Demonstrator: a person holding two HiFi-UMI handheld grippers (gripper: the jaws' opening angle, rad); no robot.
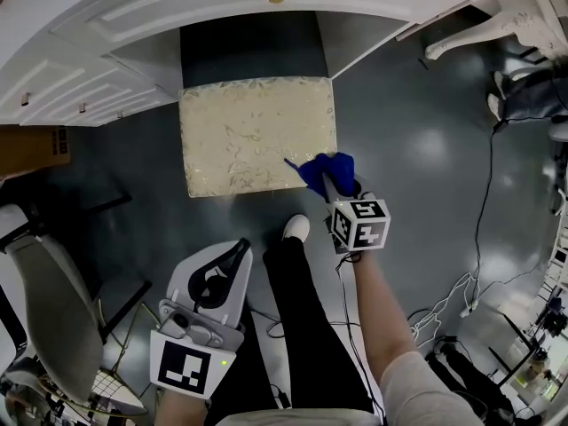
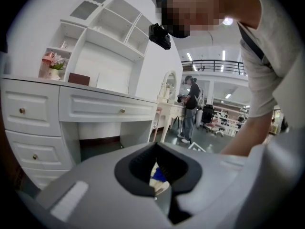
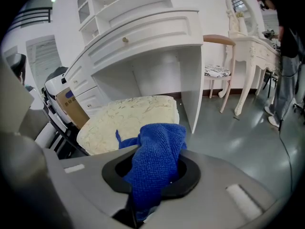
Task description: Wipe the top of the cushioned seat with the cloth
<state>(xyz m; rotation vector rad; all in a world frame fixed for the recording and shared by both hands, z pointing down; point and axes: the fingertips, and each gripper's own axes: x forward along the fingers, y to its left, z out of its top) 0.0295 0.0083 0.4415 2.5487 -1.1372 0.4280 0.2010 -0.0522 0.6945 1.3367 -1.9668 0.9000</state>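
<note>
Cushioned seat (image 1: 257, 136) stands on the grey floor (image 1: 417, 149), in front of the opening of a white dressing table (image 1: 222, 16). Its top is cream with a pale leaf pattern, and its far edge lies just at the table's opening. The blue cloth (image 1: 327, 174) is at the near right corner of the seat. One thin corner of it reaches over the cream top, while most of it hangs beyond the right edge. I cannot tell if the cloth touches the cushion.

The right gripper (image 1: 326, 183) has its jaws closed on the cloth. In the right gripper view the cloth (image 3: 157, 156) is bunched up between the jaws of this gripper (image 3: 152, 178) and covers their tips, with the seat (image 3: 126, 120) just behind it.

The left gripper (image 1: 238, 251) is held near the person, well apart from the seat, on the left of the person's dark trouser leg (image 1: 306, 318). In the left gripper view the jaws of this gripper (image 2: 156, 175) are together with nothing between them.

A white shoe (image 1: 296, 228) stands just near of the seat's front edge. A brown cardboard box (image 1: 31, 149) is at the far left, and cables (image 1: 484, 211) lie on the floor at the right.
</note>
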